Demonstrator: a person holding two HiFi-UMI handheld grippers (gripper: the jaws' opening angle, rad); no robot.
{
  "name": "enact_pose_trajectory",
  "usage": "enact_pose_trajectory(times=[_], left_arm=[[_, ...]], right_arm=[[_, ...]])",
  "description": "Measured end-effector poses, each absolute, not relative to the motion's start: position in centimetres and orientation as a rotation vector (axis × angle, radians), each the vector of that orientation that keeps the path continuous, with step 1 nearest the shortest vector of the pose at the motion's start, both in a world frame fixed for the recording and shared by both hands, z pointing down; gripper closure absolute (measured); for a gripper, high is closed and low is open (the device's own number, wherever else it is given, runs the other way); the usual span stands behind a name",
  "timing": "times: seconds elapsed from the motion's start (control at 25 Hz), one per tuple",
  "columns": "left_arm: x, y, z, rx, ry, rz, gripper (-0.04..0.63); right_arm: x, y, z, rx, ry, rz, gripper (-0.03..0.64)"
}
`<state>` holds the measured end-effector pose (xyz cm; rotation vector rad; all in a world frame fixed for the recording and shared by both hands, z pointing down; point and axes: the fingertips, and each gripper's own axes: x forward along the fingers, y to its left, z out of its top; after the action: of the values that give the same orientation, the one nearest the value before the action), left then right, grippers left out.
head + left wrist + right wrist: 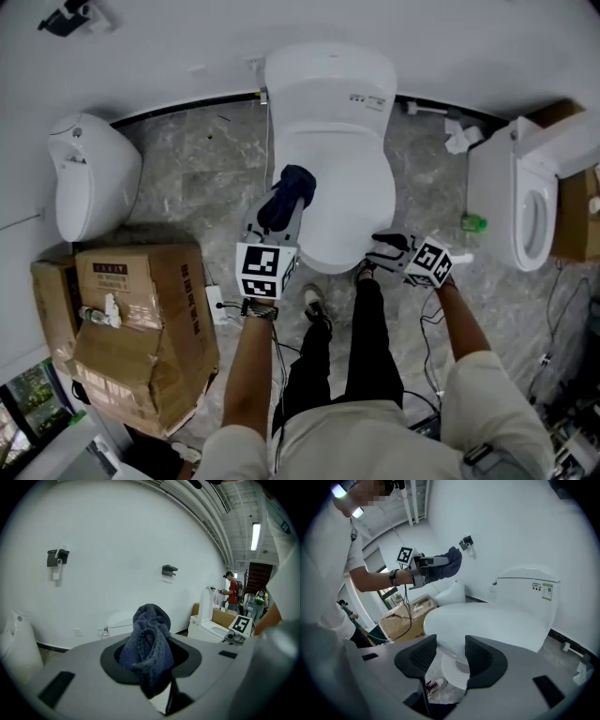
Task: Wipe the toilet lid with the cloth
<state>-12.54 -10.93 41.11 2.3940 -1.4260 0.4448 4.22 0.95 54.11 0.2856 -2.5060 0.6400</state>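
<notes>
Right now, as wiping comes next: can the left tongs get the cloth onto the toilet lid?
Probably yes: the left tongs, shut on the dark blue cloth, hang above the closed toilet lid near its left side, with nothing between them.

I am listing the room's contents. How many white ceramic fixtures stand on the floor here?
3. A closed toilet in the middle, an open toilet at the right, a rounded fixture at the left by the cardboard boxes. Others may be out of view.
</notes>
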Motion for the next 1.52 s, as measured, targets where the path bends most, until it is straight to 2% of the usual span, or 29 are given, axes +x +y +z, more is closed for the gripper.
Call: enact_pose_trajectory(times=[0.52,0.56,0.6,0.68,0.88,1.12,1.52], left_arm=[[-12.8,-10.5,43.7,2.316,-1.454,0.451,0.482],[-12.9,-10.4,44.1,2.307,-1.456,0.454,0.482],[-12.9,-10.4,44.5,2.298,-1.456,0.460,0.482],[-12.9,-10.4,45.4,2.286,-1.451,0.474,0.482],[-13.2,-11.1,48.3,2.248,-1.447,0.510,0.482],[-13.1,-14.1,52.0,2.227,-1.425,0.560,0.482],[-14.3,-20.8,62.0,2.111,-1.403,0.761,0.482]], right_arm=[[4.0,3.9,59.8,0.281,-2.321,0.629,0.425],[4.2,3.7,60.3,0.320,-2.322,0.653,0.458],[4.5,3.4,60.8,0.357,-2.324,0.675,0.531],[4.8,3.2,61.4,0.382,-2.326,0.691,0.558],[4.6,4.0,63.5,0.331,-2.245,0.624,0.565],[4.6,4.9,65.2,0.325,-2.231,0.696,0.566],[4.6,1.6,59.9,0.420,-2.435,0.753,0.565]])
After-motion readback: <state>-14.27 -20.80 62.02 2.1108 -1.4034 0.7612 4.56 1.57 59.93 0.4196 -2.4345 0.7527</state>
